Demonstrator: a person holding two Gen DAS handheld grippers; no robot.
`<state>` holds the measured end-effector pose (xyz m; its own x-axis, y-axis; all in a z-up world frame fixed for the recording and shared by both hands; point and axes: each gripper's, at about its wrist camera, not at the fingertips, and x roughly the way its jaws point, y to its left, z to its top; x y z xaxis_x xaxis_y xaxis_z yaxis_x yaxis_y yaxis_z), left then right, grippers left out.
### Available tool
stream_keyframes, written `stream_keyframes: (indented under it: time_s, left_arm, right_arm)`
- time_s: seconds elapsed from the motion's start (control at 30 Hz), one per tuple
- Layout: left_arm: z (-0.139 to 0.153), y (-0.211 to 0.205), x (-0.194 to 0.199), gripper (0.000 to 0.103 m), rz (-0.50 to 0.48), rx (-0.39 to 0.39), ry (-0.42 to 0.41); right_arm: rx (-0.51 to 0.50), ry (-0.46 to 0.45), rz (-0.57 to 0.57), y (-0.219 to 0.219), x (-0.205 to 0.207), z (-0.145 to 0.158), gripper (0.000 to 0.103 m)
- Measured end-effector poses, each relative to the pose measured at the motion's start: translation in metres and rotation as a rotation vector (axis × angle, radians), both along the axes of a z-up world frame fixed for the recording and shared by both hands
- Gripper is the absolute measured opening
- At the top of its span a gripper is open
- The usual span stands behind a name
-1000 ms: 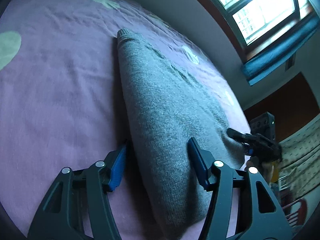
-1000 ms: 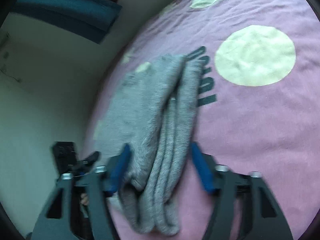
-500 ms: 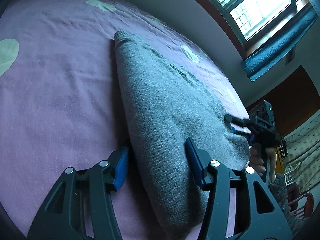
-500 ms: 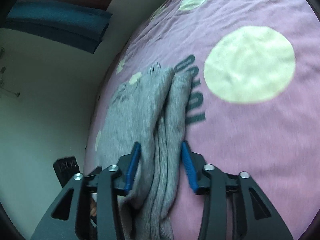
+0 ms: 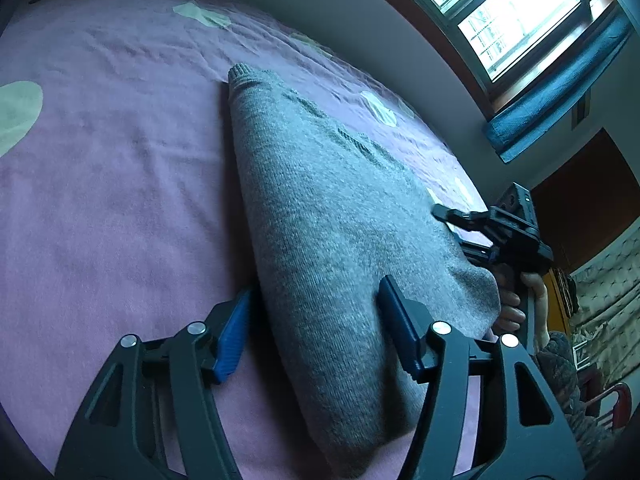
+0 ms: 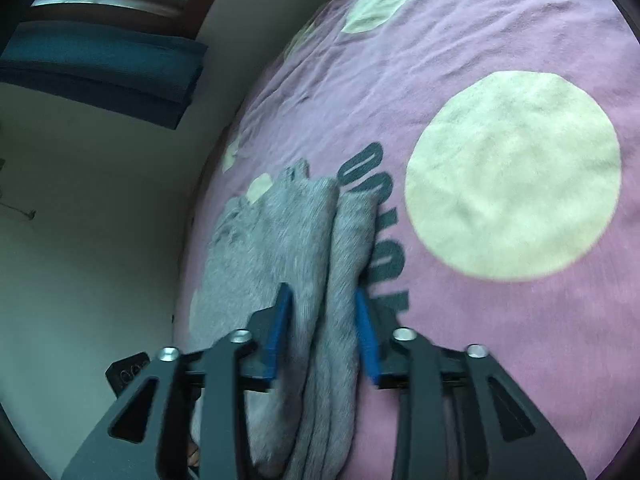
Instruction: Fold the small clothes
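A grey knitted sweater [image 5: 328, 216] lies folded lengthwise on the pink bedspread [image 5: 120, 208]. My left gripper [image 5: 316, 320] straddles its near end and its jaws are opening. The left pad sits on the bedspread beside the fold and the right pad rests on top of the knit. In the right wrist view the sweater [image 6: 280, 232] shows as a bundle of stacked folds. My right gripper [image 6: 322, 324] is closing, with both blue pads against that bundle. The left wrist view shows the right gripper [image 5: 460, 232] at the sweater's far corner, held by a hand [image 5: 516, 308].
The bedspread [image 6: 480, 60] has pale round patches [image 6: 516, 176] and dark lettering [image 6: 376, 216]. A white wall [image 6: 100, 208] runs along the bed's far side under a window [image 5: 512, 20] with a blue curtain [image 5: 560, 92]. A red chair [image 5: 612, 400] stands beyond the bed edge.
The right gripper's jaws have narrowed around the sweater's folds and it has slid forward along them. The left gripper's jaws have spread a little. The sweater has stayed put.
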<state>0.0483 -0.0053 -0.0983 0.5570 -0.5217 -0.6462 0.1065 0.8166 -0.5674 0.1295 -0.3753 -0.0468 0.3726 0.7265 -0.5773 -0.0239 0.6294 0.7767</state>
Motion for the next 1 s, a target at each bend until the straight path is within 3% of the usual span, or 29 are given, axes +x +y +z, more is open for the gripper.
stream_keyframes:
  time_s: [0.07, 0.13, 0.33, 0.43, 0.53, 0.8, 0.93, 1.0]
  left_arm:
    - [0.001, -0.001, -0.005, 0.064, 0.002, -0.001, 0.003]
    - [0.003, -0.002, -0.009, 0.066, -0.002, 0.0, 0.005]
    - [0.004, -0.011, -0.023, 0.066, -0.025, 0.045, 0.001]
    - [0.006, -0.017, -0.026, 0.062, -0.026, 0.104, -0.007]
    - [0.006, -0.02, -0.027, 0.06, -0.022, 0.135, -0.012]
    - [0.009, -0.02, -0.04, 0.06, 0.018, 0.158, -0.025]
    - [0.014, -0.02, -0.05, 0.064, 0.043, 0.173, -0.032]
    - [0.017, -0.021, -0.056, 0.069, 0.063, 0.199, -0.04]
  right_arm:
    - [0.004, -0.012, 0.01, 0.0, -0.011, 0.006, 0.063]
    - [0.011, -0.017, 0.025, 0.002, -0.025, 0.009, 0.066]
    - [-0.071, -0.043, 0.097, 0.014, -0.062, 0.013, 0.066]
    - [-0.148, -0.041, 0.121, 0.022, -0.074, 0.01, 0.041]
    - [-0.132, -0.047, 0.111, 0.016, -0.081, 0.006, 0.036]
    - [-0.094, -0.05, 0.093, 0.007, -0.093, 0.004, 0.037]
    - [-0.099, -0.062, 0.084, 0.002, -0.109, 0.007, 0.046]
    - [-0.112, -0.075, 0.076, 0.002, -0.118, 0.012, 0.056]
